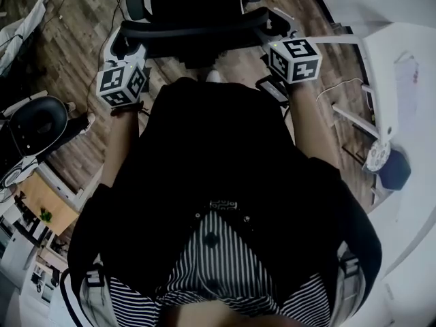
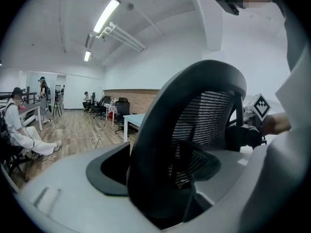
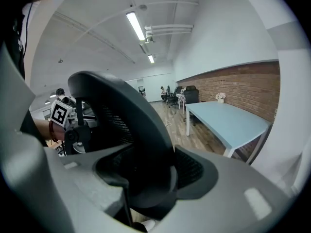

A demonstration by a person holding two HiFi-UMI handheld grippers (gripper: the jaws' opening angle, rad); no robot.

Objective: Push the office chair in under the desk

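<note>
The black office chair (image 1: pixel 197 19) stands in front of me on the wood floor, seen from above in the head view. Its mesh back (image 2: pixel 194 125) fills both gripper views. My left gripper (image 1: pixel 125 41) clamps the left side of the back's curved frame, which sits tight between the grey jaws (image 2: pixel 160 178). On the right side of the same frame, my right gripper (image 1: pixel 276 33) holds wide around the rim (image 3: pixel 141 178). A white desk (image 1: pixel 409 101) lies to my right.
Another black chair (image 1: pixel 37 125) stands at the left. Cables (image 1: pixel 75 5) trail over the floor behind it. A dark round object (image 1: pixel 395 169) sits by the desk's edge. People sit far off (image 2: pixel 22 130), and a pale blue table (image 3: pixel 228 123) stands by a brick wall.
</note>
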